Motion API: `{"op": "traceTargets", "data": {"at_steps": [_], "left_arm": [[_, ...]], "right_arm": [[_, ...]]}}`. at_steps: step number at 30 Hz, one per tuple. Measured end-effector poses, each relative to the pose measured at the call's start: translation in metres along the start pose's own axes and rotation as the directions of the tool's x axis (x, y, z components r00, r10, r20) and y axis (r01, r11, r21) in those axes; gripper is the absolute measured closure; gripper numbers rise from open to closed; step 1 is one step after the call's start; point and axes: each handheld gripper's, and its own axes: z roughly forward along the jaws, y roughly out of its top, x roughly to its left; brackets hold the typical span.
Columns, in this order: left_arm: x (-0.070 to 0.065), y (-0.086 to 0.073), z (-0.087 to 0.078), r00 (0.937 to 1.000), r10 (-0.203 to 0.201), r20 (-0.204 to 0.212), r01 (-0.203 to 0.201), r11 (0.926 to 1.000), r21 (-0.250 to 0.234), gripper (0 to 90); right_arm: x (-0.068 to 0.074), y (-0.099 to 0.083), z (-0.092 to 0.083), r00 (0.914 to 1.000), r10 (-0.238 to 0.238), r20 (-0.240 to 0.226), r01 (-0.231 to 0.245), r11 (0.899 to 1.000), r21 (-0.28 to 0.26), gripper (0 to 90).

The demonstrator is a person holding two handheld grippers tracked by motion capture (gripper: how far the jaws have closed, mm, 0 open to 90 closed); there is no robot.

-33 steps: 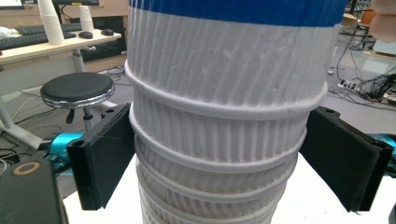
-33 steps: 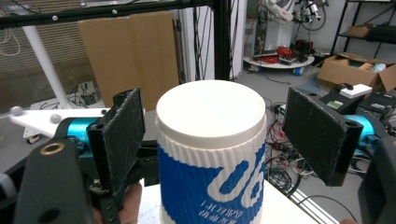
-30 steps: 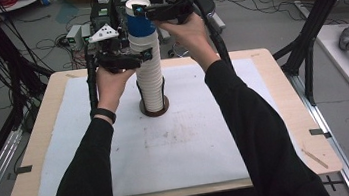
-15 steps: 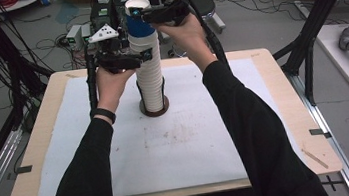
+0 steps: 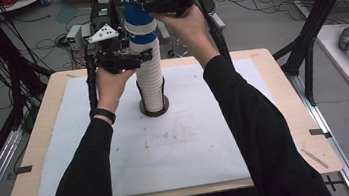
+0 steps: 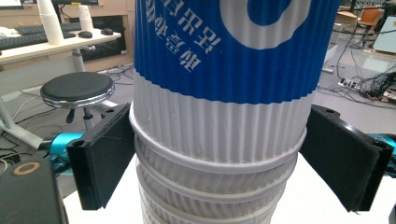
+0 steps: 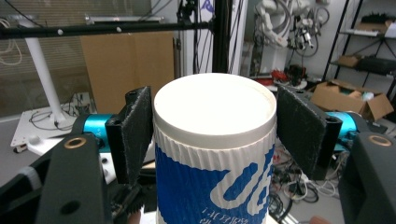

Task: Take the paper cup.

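Right gripper (image 5: 136, 1) just closing, now clamped on top cup (image 7: 214, 154) of stack (image 5: 150, 76) at mid-table. Left gripper (image 5: 143, 57) bracing stack lower down, jaws against it. Separating step; next, probably lift straight up, stack held steady.

We're looking at print on the top cup (image 6: 224, 60) of the stack, and from the left gripper view we get white characters on its blue band, running upside down. They look like East Asian script, two rows of them, but we can't make out a single one for sure. Beside them sits part of a big white rounded logo shape, cut off by the frame's edge. Over in the right gripper view the same cup (image 7: 215, 154) shows a large white curved mark on blue, and a small line of white characters under it, too tiny for us to read.
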Motion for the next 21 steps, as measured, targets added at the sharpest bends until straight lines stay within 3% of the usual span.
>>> {"op": "traceTargets", "data": {"at_steps": [21], "left_arm": [[0.0, 0.0, 0.0, 1.0, -0.001, 0.001, 0.001, 1.0, 0.0, 12.3]], "right_arm": [[0.008, 0.022, -0.016, 0.9994, -0.035, 0.002, 0.035, 0.996, -0.079, 30.5]]}}
